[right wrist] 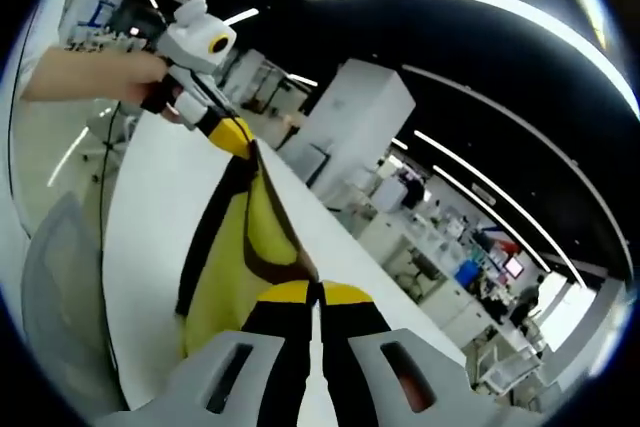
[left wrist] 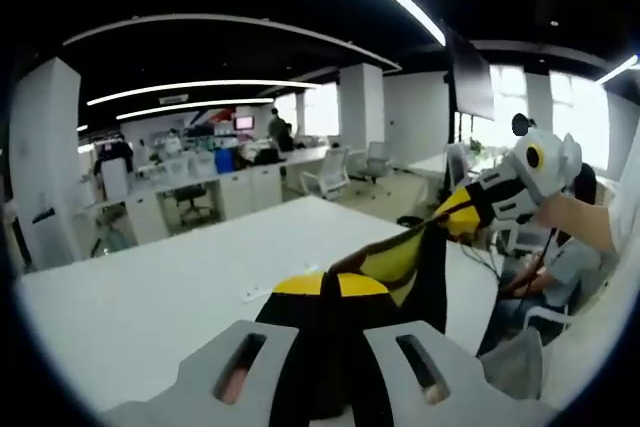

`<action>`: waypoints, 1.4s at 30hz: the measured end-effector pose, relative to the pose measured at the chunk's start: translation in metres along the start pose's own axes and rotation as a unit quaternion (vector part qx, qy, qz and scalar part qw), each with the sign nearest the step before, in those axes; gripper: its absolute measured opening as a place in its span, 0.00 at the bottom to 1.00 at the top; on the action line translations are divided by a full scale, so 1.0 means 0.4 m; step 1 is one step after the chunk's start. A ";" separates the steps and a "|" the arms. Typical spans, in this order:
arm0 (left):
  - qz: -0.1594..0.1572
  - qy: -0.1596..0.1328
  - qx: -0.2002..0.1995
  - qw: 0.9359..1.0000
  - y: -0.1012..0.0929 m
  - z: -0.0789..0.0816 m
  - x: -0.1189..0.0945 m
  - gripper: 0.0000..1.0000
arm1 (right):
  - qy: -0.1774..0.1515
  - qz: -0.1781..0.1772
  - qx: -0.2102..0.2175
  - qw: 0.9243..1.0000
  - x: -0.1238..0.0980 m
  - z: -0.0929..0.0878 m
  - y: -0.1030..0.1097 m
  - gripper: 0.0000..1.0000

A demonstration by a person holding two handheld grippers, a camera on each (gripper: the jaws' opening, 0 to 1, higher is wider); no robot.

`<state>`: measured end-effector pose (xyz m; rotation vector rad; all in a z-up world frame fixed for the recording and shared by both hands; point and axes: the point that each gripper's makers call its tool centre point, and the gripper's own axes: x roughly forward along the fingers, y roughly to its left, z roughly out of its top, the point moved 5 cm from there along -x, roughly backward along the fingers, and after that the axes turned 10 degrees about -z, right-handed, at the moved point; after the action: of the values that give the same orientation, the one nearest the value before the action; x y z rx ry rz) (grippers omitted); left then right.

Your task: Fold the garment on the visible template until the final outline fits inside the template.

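A yellow and black garment (left wrist: 412, 265) hangs stretched in the air between my two grippers, above a white table (left wrist: 150, 297). In the left gripper view my left gripper (left wrist: 330, 283) is shut on one end of the cloth, its yellow-tipped jaws pressed together. My right gripper (left wrist: 456, 215), held by a hand, pinches the other end at the upper right. In the right gripper view my right gripper (right wrist: 315, 293) is shut on the garment (right wrist: 245, 247), and my left gripper (right wrist: 234, 133) grips its far end at the upper left. The cloth sags toward the table (right wrist: 150, 207).
A small white object (left wrist: 255, 294) lies on the table near the cloth. A seated person (left wrist: 560, 267) is at the table's right side. A grey chair (right wrist: 60, 287) stands by the table edge. Desks and office chairs (left wrist: 330, 172) fill the room beyond.
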<state>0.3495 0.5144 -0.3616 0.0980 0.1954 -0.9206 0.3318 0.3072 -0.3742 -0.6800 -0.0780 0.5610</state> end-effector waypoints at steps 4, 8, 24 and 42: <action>-0.002 -0.009 0.006 1.000 -0.006 0.025 -0.008 0.00 | -0.009 -0.008 0.002 1.000 -0.012 0.018 -0.016 0.02; -0.007 -0.017 0.012 1.000 -0.014 0.044 -0.012 0.00 | -0.013 -0.016 0.000 1.000 -0.022 0.030 -0.027 0.02; -0.019 -0.061 0.031 0.997 -0.046 0.127 -0.042 0.00 | -0.044 -0.042 -0.011 0.998 -0.063 0.096 -0.073 0.02; -0.024 -0.085 0.045 0.995 -0.092 0.180 -0.089 0.00 | -0.077 -0.054 -0.018 0.995 -0.117 0.167 -0.098 0.02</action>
<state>0.3084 0.5079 -0.2839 0.0984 -0.0013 -0.9799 0.2936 0.2964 -0.2928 -0.6631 -0.2687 0.5075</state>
